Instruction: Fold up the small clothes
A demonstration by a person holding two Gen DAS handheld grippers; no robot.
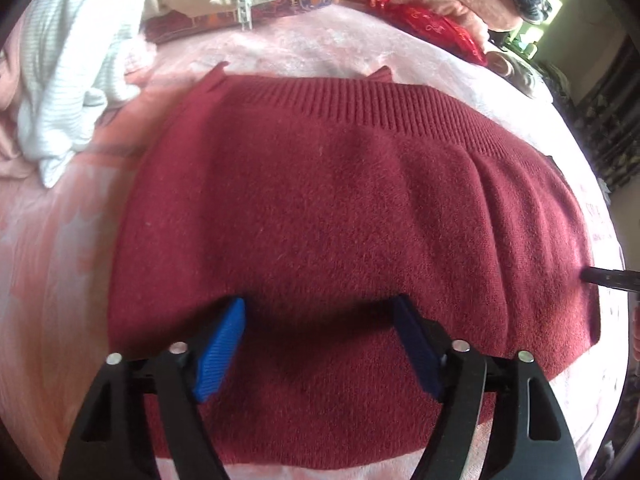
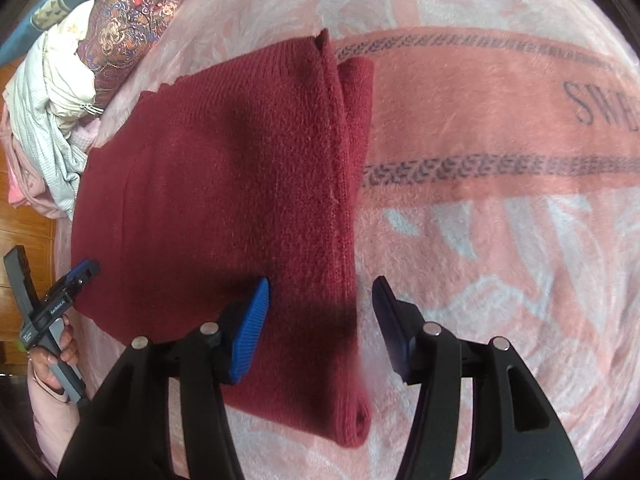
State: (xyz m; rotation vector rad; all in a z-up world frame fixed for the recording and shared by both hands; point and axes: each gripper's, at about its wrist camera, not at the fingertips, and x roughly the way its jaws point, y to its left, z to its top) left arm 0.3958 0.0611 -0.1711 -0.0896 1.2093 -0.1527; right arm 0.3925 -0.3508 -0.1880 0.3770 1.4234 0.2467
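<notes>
A: On the bed, what lies under the two tools?

B: A dark red knitted sweater (image 1: 352,216), folded into a thick rectangle, lies flat on a pink and white blanket (image 1: 52,264). Its ribbed band (image 1: 360,100) runs along the far edge in the left wrist view. In the right wrist view the layers show as stacked folds along the sweater's right side.

A: How does the left hand-held gripper (image 1: 320,344) stand?

B: Its two blue pads are spread wide apart, with nothing between them but the sweater's surface below. It sits over the near part of the garment. Whether the pads touch the wool I cannot tell.

A: And the right hand-held gripper (image 2: 322,324)?

B: Also spread apart. Its left pad (image 2: 250,336) is over the sweater, its right pad (image 2: 390,332) over the bare blanket, so the folded right edge of the sweater runs between them. Nothing is clamped.

A: Can each tool be seen from the other camera?

B: Yes. In the right wrist view the left one appears at the sweater's left edge, its blue tip just at the fabric, held by a hand (image 2: 54,354). In the left wrist view a dark finger tip pokes in at the sweater's right edge.

A: What else is on the bed?

B: A heap of clothes (image 1: 68,80) beyond the sweater's far left corner: a white striped piece, a cream garment with a zipper (image 1: 244,8), a patterned cloth (image 2: 128,28). A bright red fabric (image 1: 432,24) lies further back. The blanket carries a pink band with dark lettering (image 2: 600,104), partly cut off.
</notes>
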